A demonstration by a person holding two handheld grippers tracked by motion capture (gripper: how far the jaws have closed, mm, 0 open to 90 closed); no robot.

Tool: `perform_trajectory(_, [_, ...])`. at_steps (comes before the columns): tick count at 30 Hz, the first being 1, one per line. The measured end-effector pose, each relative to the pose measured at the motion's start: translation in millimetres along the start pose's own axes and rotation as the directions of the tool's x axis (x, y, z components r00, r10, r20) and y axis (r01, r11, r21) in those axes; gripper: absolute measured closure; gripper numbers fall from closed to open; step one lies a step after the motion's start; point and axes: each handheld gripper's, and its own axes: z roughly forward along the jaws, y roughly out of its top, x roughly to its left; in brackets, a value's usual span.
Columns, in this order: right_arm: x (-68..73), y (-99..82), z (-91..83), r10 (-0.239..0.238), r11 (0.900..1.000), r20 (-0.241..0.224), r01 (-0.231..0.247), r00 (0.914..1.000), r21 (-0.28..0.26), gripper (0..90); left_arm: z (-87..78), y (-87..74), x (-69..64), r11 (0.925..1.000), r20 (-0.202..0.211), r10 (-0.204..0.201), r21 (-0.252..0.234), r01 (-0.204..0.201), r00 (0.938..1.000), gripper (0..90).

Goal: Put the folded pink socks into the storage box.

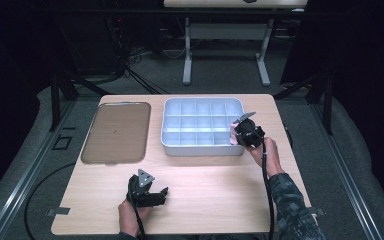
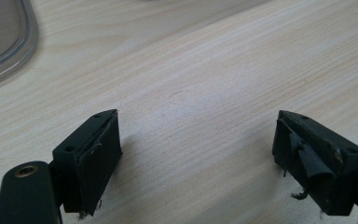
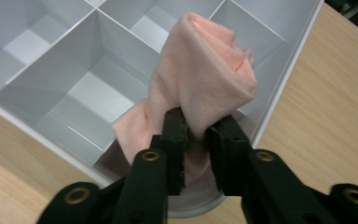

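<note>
R tongs (image 3: 196, 135) clamped on pink cloth (image 3: 205, 70), lower centre of frame, over corner cell of grey box (image 3: 51, 84). L tongs (image 2: 196, 154) wide apart, nothing between, low over bare bench (image 2: 205, 70).

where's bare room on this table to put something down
Bare wood runs along the near strip between the left gripper and the right forearm, in front of the divided box. The flat tray fills the far left. It is crowded at the box's near right corner, where the right gripper pinches a pink cloth.
</note>
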Motion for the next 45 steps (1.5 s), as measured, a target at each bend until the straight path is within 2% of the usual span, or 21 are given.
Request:
perform_trajectory(5, [-3.2, -1.2, -11.1, 0.022, 0.9995, -0.043, -0.023, 0.9988, -0.021, 61.6, 0.0, 0.0, 0.0, 1.0000, 0.000, 0.001, 0.000, -0.001, 1.0000, 15.0])
perform_trajectory(6, [-3.0, -1.3, -13.9, 0.024, 0.9992, -0.031, -0.025, 0.9992, -0.030, 60.1, 0.0, 0.0, 0.0, 1.0000, 0.000, 0.001, 0.000, -0.001, 1.0000, 15.0])
perform_trajectory(8, [-3.0, -1.0, -19.2, 0.023, 0.9985, -0.036, -0.025, 0.9991, -0.049, 55.7, 0.0, 0.0, 0.0, 1.0000, 0.000, 0.000, 0.000, 0.000, 1.0000, 15.0])
perform_trajectory(14, [-5.1, -0.3, -28.5, 0.051, 0.9913, -0.018, -0.053, 0.9985, -0.121, 49.5, 0.0, 0.0, 0.0, 1.0000, 0.000, 0.000, 0.000, 0.000, 1.0000, 15.0])
perform_trajectory(16, [-4.7, 0.1, -29.9, 0.064, 0.9870, -0.020, -0.067, 0.9977, -0.146, 49.8, 0.0, 0.0, 0.0, 1.0000, 0.000, 0.000, 0.000, 0.000, 1.0000, 15.0])
perform_trajectory(18, [-3.9, 0.6, -27.0, 0.066, 0.9876, -0.039, -0.071, 0.9971, -0.140, 53.0, 0.0, 0.0, 0.0, 1.0000, 0.000, 0.000, 0.000, 0.000, 1.0000, 15.0])
perform_trajectory(22, [-4.0, -0.3, -18.4, 0.067, 0.9918, -0.088, -0.076, 0.9938, -0.102, 68.1, 0.0, 0.0, 0.0, 1.0000, 0.000, 0.001, 0.000, -0.001, 1.0000, 15.0])
perform_trajectory(25, [-4.8, -1.1, -14.5, 0.072, 0.9930, -0.108, -0.081, 0.9916, -0.086, 79.2, 0.0, 0.0, 0.0, 1.0000, 0.000, 0.000, 0.000, 0.000, 1.0000, 15.0])
perform_trajectory(28, [-4.3, -2.2, -11.4, 0.081, 0.9929, -0.133, -0.091, 0.9878, -0.076, 84.6, 0.0, 0.0, 0.0, 1.0000, 0.000, 0.000, 0.000, 0.000, 1.0000, 15.0])
perform_trajectory(33, [-4.1, -3.4, -8.5, 0.080, 0.9941, -0.166, -0.091, 0.9829, -0.060, 85.4, 0.0, 0.0, 0.0, 1.0000, 0.000, 0.000, 0.000, 0.000, 1.0000, 15.0])
perform_trajectory(38, [-1.5, -3.2, -8.9, 0.087, 0.9931, -0.169, -0.099, 0.9818, -0.064, 84.5, 0.0, 0.1, 0.3, 1.0000, 0.001, 0.004, 0.001, -0.004, 1.0000, 15.0])
perform_trajectory(39, [-1.8, -3.0, -10.1, 0.093, 0.9923, -0.182, -0.106, 0.9788, -0.063, 82.5, 0.0, 0.1, 0.2, 1.0000, 0.001, 0.003, 0.001, -0.003, 1.0000, 15.0])
perform_trajectory(43, [-2.5, -3.6, -18.8, 0.100, 0.9875, -0.194, -0.121, 0.9758, -0.101, 70.9, 0.0, 0.1, 0.3, 1.0000, 0.001, 0.003, 0.001, -0.003, 1.0000, 15.0])
perform_trajectory(45, [-2.7, -4.7, -28.2, 0.094, 0.9831, -0.199, -0.123, 0.9754, -0.135, 66.3, 0.0, 0.1, 0.3, 1.0000, 0.001, 0.003, 0.001, -0.003, 1.0000, 15.0])
